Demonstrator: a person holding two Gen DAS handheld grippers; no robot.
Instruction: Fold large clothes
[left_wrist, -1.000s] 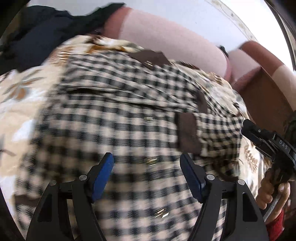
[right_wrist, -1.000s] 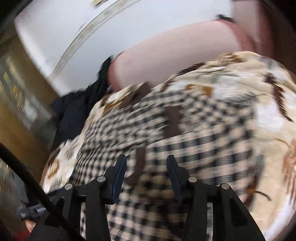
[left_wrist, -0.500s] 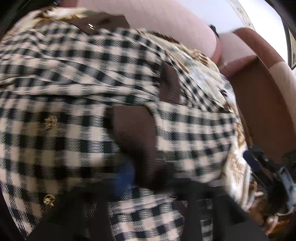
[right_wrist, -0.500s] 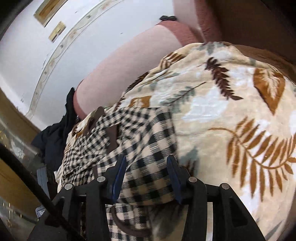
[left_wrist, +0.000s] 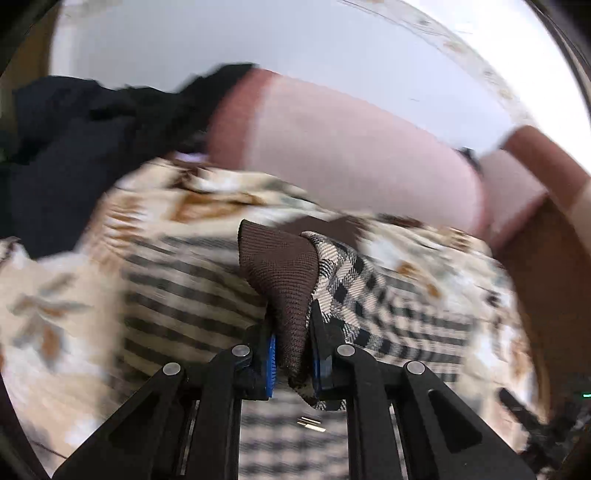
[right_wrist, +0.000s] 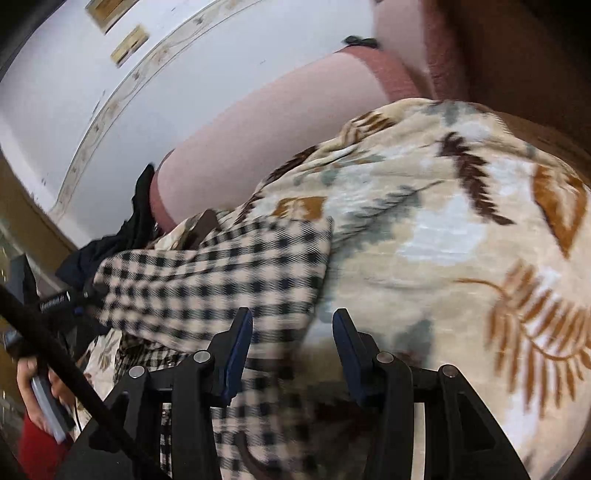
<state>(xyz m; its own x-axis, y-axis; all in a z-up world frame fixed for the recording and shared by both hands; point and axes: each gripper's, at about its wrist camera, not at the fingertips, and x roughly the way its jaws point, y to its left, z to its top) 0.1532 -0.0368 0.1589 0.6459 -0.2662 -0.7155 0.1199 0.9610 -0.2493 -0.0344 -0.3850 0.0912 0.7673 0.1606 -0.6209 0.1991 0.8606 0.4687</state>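
Observation:
A beige and black checked jacket (left_wrist: 388, 306) with brown knit trim lies on a leaf-print blanket (left_wrist: 59, 317). My left gripper (left_wrist: 291, 354) is shut on the jacket's brown knit cuff (left_wrist: 284, 273) and holds the sleeve end lifted. In the right wrist view the checked jacket (right_wrist: 221, 280) is raised in a fold to the left. My right gripper (right_wrist: 291, 347) is open just above the jacket's edge, with nothing between its fingers.
The blanket (right_wrist: 461, 240) covers a pink and brown sofa (left_wrist: 351, 147). A dark garment pile (left_wrist: 66, 147) lies at the far left. A white wall is behind. The person's hand (right_wrist: 37, 391) holds the other gripper at lower left.
My left gripper has closed on the brown cuff and lifted it. My right gripper stayed open and shifted slightly, with the checked cloth rising on its left.

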